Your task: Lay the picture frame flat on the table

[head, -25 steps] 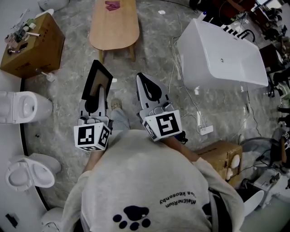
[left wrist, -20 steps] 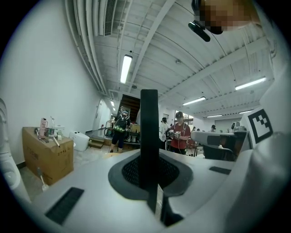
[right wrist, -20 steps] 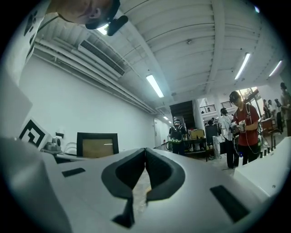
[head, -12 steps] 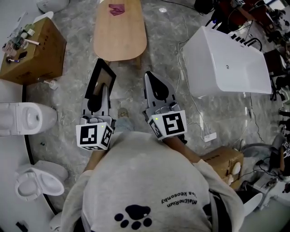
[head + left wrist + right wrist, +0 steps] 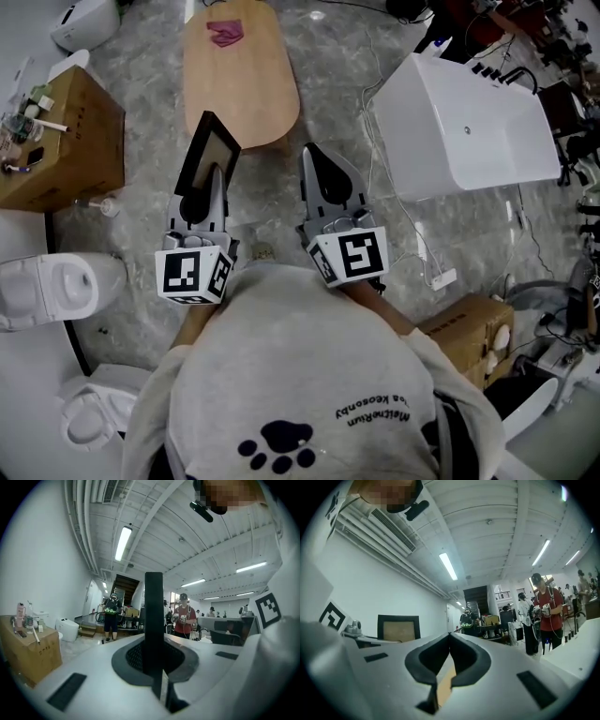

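The picture frame, black-edged with a tan panel, stands upright in the air, and my left gripper is shut on its lower edge. In the left gripper view the frame shows edge-on as a dark vertical bar rising from between the pads. In the right gripper view the frame appears face-on at the left. My right gripper is shut and holds nothing, just right of the left one. The oval wooden table lies just ahead of both grippers.
A pink cloth lies on the far end of the table. A white bathtub stands to the right, with cables on the floor by it. A cardboard box and toilets are on the left. Several people stand in the background.
Both grippers and the held frame have come closer to the wooden table, whose near end now lies just beyond the frame. The grip has not changed.
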{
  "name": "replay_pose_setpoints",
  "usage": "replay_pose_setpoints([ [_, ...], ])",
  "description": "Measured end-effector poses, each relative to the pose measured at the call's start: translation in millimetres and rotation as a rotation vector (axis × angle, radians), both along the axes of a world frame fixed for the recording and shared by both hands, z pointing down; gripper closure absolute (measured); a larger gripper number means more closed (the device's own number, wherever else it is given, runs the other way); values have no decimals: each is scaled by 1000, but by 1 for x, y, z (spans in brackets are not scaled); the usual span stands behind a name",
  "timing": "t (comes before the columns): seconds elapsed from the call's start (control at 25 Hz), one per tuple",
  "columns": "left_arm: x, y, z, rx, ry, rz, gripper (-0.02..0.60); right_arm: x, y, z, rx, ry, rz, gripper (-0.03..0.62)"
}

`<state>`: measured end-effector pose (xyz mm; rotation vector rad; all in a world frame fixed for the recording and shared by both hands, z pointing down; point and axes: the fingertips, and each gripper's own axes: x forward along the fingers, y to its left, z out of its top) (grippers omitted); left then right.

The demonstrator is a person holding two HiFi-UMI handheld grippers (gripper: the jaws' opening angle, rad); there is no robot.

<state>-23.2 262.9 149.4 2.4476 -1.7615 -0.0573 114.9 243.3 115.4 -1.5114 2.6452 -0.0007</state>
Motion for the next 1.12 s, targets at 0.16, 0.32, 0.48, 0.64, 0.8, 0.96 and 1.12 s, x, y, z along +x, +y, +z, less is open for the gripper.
replay_pose_setpoints([
  [0.16, -3, -18, 0, 8, 13, 32, 563, 0, -14, -3, 11, -25, 24, 585],
  [0.32, -7, -28, 2, 7, 23, 49, 565, -3, -21, -4, 13, -15, 45, 585],
  [0.48, -13, -31, 10, -8, 33, 51, 564, -9, -24, 0, 6, 2, 47, 585],
  [0.64, -22, -28, 12, -11, 40, 37, 565, -17, -23, 1, 1, 16, 31, 585],
  [0.8, -30, -23, 15, -22, 47, 26, 563, -26, -19, 1, -3, 25, 15, 585],
  [0.96, -35, -21, 20, -34, 54, 22, 564, -32, -16, 6, -17, 33, 9, 585],
  [1.12, -36, -19, 20, -28, 58, 17, 564, -34, -15, 4, -7, 33, -2, 585],
])
